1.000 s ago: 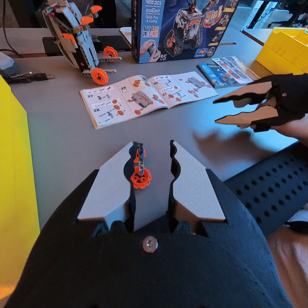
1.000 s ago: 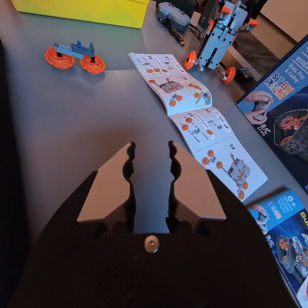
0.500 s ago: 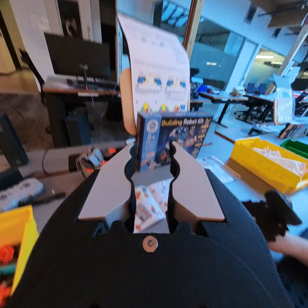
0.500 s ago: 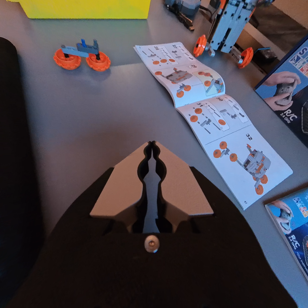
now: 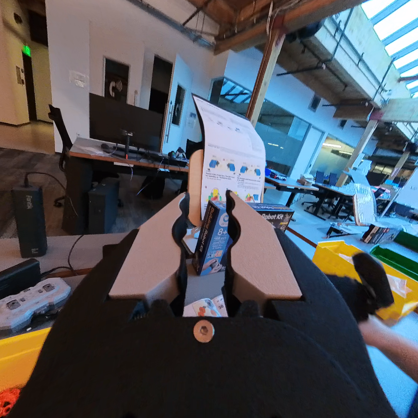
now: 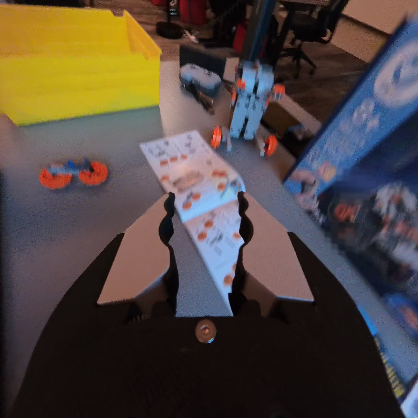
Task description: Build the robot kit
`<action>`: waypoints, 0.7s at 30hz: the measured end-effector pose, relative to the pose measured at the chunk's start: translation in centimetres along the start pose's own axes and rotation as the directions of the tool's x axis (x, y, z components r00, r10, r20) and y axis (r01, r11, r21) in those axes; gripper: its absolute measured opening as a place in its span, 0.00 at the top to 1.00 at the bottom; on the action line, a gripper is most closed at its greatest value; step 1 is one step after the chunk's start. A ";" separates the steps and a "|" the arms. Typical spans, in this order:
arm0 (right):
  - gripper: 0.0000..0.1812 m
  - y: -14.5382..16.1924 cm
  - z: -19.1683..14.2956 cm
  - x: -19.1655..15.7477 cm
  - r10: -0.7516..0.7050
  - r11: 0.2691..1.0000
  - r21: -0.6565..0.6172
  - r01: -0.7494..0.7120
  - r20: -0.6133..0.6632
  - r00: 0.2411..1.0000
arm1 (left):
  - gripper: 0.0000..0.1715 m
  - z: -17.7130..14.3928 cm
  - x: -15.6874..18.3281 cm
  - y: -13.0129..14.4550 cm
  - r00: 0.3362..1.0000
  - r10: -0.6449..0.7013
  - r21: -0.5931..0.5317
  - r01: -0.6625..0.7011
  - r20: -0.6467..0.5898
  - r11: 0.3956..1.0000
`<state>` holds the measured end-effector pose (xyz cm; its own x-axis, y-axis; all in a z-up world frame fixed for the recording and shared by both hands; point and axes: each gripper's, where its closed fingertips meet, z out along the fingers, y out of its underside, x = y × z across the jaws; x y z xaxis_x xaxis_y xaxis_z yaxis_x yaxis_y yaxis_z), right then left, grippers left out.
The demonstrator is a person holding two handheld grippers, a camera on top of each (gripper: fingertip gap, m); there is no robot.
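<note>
1. The left gripper [image 5: 205, 199] was held raised and level above the table [image 5: 203, 285], fingers parted, nothing between them; the blue kit box [image 5: 212, 237] was framed in the gap, well beyond.
2. The right gripper [image 6: 204, 196] was held spread wide and empty over the open booklet [image 6: 199, 192], not touching it.
3. Left of the booklet, a two-wheeled orange piece [image 6: 72, 173] lay apart; beyond the booklet stood a grey model [image 6: 251, 106].
4. Only the right view showed these; only the left showed the right gripper's dark body [image 5: 366, 287] before a yellow bin [image 5: 334, 257].
</note>
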<state>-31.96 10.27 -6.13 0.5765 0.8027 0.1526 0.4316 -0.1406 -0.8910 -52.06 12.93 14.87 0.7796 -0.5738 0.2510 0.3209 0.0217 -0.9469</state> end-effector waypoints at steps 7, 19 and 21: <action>0.63 -15.0 11.7 8.0 -0.019 0.965 -0.258 0.044 0.096 0.995 | 0.82 -2.5 -4.1 -0.8 0.992 -0.026 0.043 0.021 0.124 0.999; 0.50 -10.9 26.5 8.9 0.104 0.811 -0.585 -0.036 0.082 0.991 | 0.85 -3.8 -7.7 -0.4 0.978 -0.110 0.068 0.099 0.178 0.993; 0.48 -9.9 26.8 8.6 0.095 0.770 -0.637 -0.013 0.094 0.991 | 0.84 -3.6 -7.5 -0.3 0.980 -0.112 0.060 0.103 0.167 0.993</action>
<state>-49.90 34.08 -7.49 0.5471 0.8367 0.0268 0.7672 -0.4883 -0.4159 -59.91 14.22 12.53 0.8176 -0.4276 0.3856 0.4315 0.0118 -0.9020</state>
